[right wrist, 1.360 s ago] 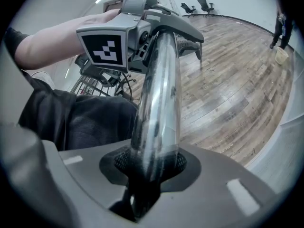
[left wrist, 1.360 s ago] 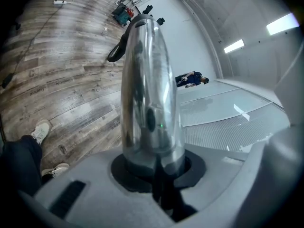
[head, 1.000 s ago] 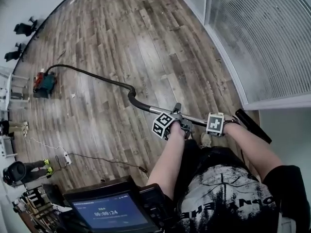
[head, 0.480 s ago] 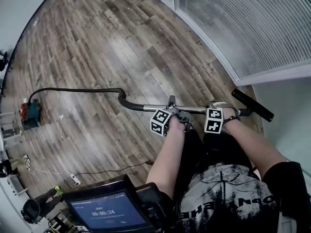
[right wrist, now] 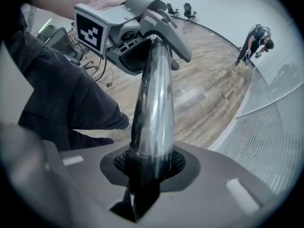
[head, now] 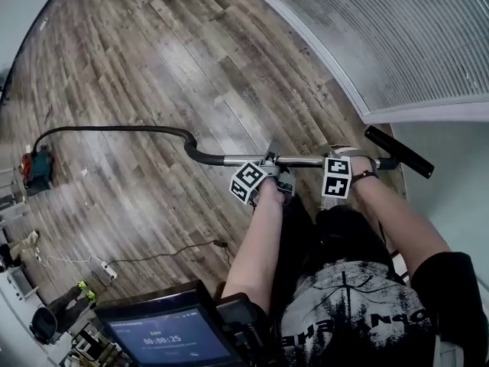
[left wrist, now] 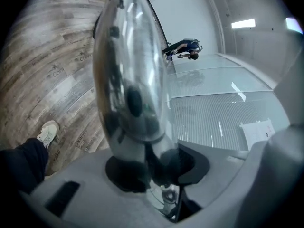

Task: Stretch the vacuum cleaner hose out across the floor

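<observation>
A small vacuum cleaner (head: 36,168) is sitting far to the left on the wood floor (head: 153,44). Its black hose (head: 114,131) is lying in a long line across the floor and is joining a shiny metal tube (head: 302,160). The left tongs (head: 275,167) are opening, with the tube between them. Just to the right, the right tongs (head: 337,163) are closing on the same tube. The black brush head (head: 397,151) is sticking out at the far right

Shirt (head: 359,312): black, grey-white tree print, pale lettering across the front.
Sleeve (head: 451,285): black, plain, short, ends above the elbow.
Trousers (head: 340,232): black.
Shoe (left wrist: 48,133): pale lace-up trainer.
Wrist strap (head: 366,177): dark, narrow, on the right wrist.
</observation>
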`<action>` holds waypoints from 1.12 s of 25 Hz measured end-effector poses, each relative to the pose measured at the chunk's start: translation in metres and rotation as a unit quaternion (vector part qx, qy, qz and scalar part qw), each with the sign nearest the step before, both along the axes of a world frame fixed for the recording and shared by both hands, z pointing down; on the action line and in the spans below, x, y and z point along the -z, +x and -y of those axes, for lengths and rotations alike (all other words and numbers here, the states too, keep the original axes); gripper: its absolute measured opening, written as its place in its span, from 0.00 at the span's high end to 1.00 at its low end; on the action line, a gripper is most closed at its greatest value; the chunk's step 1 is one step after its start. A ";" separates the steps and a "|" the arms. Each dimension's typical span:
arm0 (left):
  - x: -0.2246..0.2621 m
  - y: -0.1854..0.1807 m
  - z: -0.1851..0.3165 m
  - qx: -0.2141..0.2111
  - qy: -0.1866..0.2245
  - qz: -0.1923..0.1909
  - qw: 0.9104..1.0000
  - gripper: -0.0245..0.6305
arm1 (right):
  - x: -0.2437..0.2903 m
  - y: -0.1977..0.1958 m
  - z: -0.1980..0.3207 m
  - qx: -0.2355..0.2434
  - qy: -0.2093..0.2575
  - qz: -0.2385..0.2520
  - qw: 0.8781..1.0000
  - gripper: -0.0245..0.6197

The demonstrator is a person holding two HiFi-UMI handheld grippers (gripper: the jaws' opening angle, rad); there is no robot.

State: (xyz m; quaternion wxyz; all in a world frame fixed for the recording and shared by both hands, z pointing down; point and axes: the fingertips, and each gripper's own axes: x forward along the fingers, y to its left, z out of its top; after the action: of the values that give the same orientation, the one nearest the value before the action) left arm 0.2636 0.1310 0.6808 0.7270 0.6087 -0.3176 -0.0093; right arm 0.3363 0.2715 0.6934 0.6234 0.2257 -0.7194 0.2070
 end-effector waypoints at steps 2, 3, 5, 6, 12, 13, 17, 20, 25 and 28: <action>-0.005 0.006 -0.010 -0.010 0.000 0.001 1.000 0.74 | -0.005 0.010 -0.001 0.017 0.002 -0.006 1.000 0.80; -0.008 0.008 -0.015 -0.014 -0.002 0.003 1.000 0.73 | -0.009 0.014 -0.002 0.021 0.001 -0.006 1.000 0.80; -0.015 0.013 -0.025 -0.021 -0.003 0.008 1.000 0.69 | -0.019 0.020 -0.004 0.021 0.001 -0.001 1.000 0.80; -0.018 0.015 -0.030 -0.024 -0.003 0.011 1.000 0.68 | -0.026 0.023 -0.005 0.018 0.002 0.002 1.000 0.80; -0.023 0.013 -0.059 -0.063 0.021 0.058 0.996 0.68 | -0.053 0.028 -0.008 -0.014 0.004 0.019 1.000 0.79; -0.021 0.013 -0.062 -0.083 0.034 0.075 0.993 0.71 | -0.056 0.030 -0.006 -0.020 0.001 0.019 1.000 0.79; -0.016 0.010 -0.062 -0.152 0.096 0.139 0.974 0.96 | -0.071 0.040 -0.002 -0.030 -0.010 0.017 0.999 0.79; -0.021 0.014 -0.059 -0.179 0.128 0.151 0.964 0.96 | -0.092 0.053 -0.006 -0.029 -0.018 0.010 0.999 0.79; -0.060 0.022 -0.056 -0.199 0.156 0.150 0.956 0.96 | -0.147 0.068 -0.020 -0.024 -0.021 0.005 0.999 0.79; -0.096 0.027 -0.047 -0.212 0.180 0.163 0.946 0.96 | -0.190 0.081 -0.028 -0.030 -0.011 0.016 0.999 0.79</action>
State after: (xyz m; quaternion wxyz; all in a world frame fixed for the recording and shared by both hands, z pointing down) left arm 0.2910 0.1782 0.7765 0.5286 0.7759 -0.2886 0.1879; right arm 0.4172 0.2996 0.8830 0.6076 0.2368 -0.7202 0.2366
